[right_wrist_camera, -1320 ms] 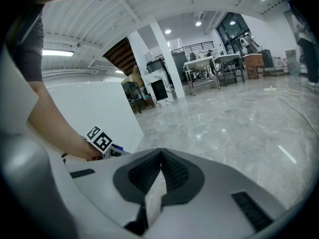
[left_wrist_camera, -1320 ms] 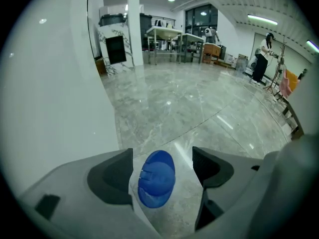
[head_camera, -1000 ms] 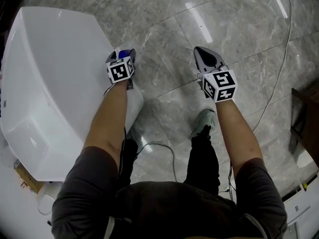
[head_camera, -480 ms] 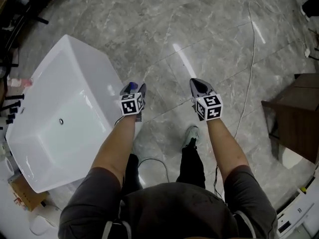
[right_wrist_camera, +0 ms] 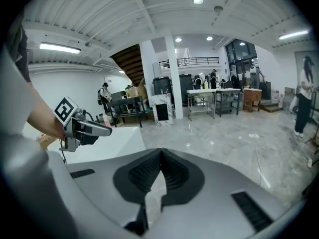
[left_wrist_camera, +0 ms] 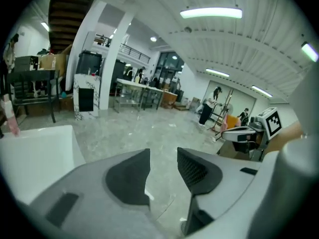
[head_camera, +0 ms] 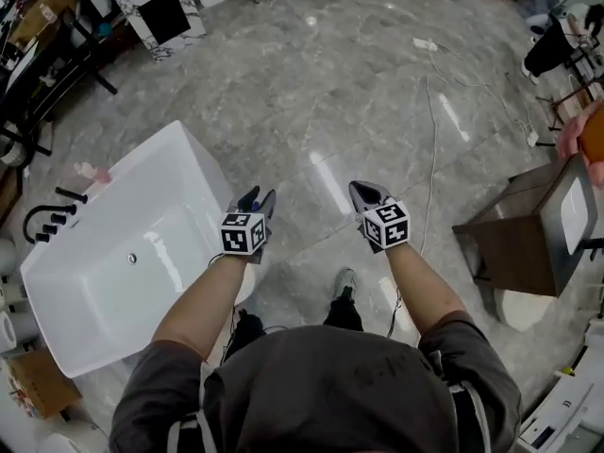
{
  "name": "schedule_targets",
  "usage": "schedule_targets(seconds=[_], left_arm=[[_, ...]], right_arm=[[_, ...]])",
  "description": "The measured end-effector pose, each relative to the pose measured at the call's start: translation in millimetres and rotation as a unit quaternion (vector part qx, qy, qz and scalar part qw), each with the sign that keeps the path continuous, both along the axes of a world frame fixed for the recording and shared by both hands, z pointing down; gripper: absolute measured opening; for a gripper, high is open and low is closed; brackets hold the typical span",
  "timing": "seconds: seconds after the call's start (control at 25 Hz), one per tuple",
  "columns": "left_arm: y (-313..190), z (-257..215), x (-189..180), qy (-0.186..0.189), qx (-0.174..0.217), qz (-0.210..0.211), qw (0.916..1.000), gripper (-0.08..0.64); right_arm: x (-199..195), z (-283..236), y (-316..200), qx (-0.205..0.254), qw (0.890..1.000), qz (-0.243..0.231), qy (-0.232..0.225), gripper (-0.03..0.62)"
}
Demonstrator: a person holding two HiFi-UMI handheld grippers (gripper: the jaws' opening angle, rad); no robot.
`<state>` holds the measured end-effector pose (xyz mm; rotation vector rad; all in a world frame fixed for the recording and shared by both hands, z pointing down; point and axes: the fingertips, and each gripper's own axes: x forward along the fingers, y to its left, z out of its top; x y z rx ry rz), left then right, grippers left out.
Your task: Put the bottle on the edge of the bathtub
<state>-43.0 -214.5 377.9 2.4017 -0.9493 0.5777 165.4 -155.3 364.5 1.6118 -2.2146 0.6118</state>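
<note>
L gripper (head_camera: 260, 196), centre-left of head view: jaws held part-open, just been closing, nothing btw them. R gripper (head_camera: 366, 192): jaws pressed together, empty. A small pink bottle (head_camera: 92, 171) is seen at upper-left rim of the white bathtub (head_camera: 142, 291), well apart from both.

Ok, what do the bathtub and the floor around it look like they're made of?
Bathtub: white and glossy, probably acrylic or glazed ceramic; bright streaks reflect off its smooth inner walls. Floor: polished grey stone or marble-look tile, judging by the pale veining, thin joint lines and sharp glare streaks.
</note>
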Motion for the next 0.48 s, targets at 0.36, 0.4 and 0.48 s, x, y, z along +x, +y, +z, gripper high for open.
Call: schedule_targets(seconds=[0.36,0.4,0.48], left_arm=[[74.5,-165.3,-50.5,0.042,0.072,0.049,0.9953,0.103],[78.5,-177.7,-53.5,0.043,0.080,0.055,0.9943,0.098],[85.3,-196.6,-58.9,0.041,0.098,0.070,0.9919,0.092]], right_arm=[[-61.3,-139.7,48.0,0.020,0.999,-0.033,-0.017,-0.008],[-67.0,-151.4,49.6,0.024,0.999,-0.039,-0.016,-0.008],[-74.8,-171.7,52.9,0.027,0.998,-0.049,-0.012,-0.008]])
